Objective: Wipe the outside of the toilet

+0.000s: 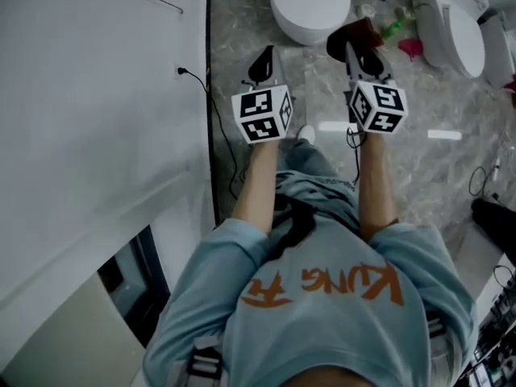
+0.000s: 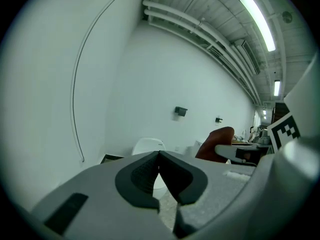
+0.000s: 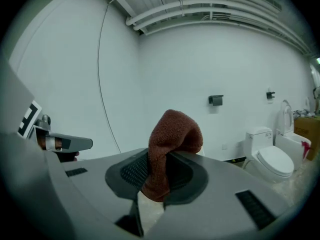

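Observation:
A white toilet (image 1: 310, 6) stands on the marble floor straight ahead of me; in the left gripper view the toilet (image 2: 147, 146) shows just beyond the jaws. My left gripper (image 1: 263, 61) is shut with nothing in it, its black pads (image 2: 145, 174) meeting at the tip. My right gripper (image 1: 355, 53) is shut on a dark red cloth (image 1: 353, 37), which stands up in a folded hump (image 3: 173, 139) between the jaws. Both grippers hover side by side short of the toilet, well above the floor, touching nothing.
A white wall (image 1: 97, 95) runs along my left, with a black cable (image 1: 218, 123) trailing down its base. A second toilet (image 1: 462, 37) stands at the right, with green and pink items (image 1: 401, 32) on the floor between the two. Dark gear lies at the far right.

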{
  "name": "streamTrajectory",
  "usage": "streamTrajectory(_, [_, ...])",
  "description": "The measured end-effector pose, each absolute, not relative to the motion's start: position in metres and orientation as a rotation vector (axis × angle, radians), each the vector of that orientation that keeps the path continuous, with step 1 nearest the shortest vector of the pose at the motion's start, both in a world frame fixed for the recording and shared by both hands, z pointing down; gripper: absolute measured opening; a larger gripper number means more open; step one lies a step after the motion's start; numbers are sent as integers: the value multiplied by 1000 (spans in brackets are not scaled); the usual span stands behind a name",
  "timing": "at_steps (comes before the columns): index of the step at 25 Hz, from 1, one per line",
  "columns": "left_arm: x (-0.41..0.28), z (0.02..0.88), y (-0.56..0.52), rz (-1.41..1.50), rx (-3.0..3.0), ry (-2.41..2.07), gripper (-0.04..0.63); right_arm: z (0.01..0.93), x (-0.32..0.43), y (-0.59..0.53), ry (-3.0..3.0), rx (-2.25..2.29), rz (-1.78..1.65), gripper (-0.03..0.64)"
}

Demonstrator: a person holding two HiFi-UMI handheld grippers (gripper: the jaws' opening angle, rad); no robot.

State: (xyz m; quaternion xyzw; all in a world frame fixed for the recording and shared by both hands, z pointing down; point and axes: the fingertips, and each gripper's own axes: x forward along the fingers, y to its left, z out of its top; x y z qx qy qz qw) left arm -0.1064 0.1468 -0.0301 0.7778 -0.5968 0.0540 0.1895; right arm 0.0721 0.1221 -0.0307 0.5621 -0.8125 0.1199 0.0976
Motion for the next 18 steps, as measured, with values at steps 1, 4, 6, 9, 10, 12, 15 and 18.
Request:
streamTrajectory(1, [-105, -31, 142, 167, 2184, -1678, -5, -30, 71, 118, -2415, 1644, 359, 75])
streamTrajectory(4, [-112, -29, 128, 164, 2159, -1688, -5, -26, 63, 103, -2428, 1606, 359, 75])
streamTrajectory(6, [-120, -24, 115, 149, 2140, -1689, -6, -19, 55, 91, -2426, 1590, 364, 75])
streamTrajectory(9, [-128, 1, 110, 139, 2091, -1691, -5, 2, 45, 93, -2408, 1562, 427, 75])
streamTrajectory(10, [-132, 8, 110, 127, 2066, -1715, -6, 7, 42, 94, -2412, 1557, 447, 75])
streamTrajectory(12, [-138, 20, 104, 96, 2014, -1774, -6, 14, 36, 89, -2428, 1535, 452, 75])
streamTrajectory(15, [-134, 47, 105, 98, 1975, -1760, -5, 41, 30, 89, -2399, 1490, 486, 75])
streamTrajectory(18, [-134, 77, 102, 129, 1984, -1717, -6, 70, 15, 90, -2383, 1420, 496, 75])
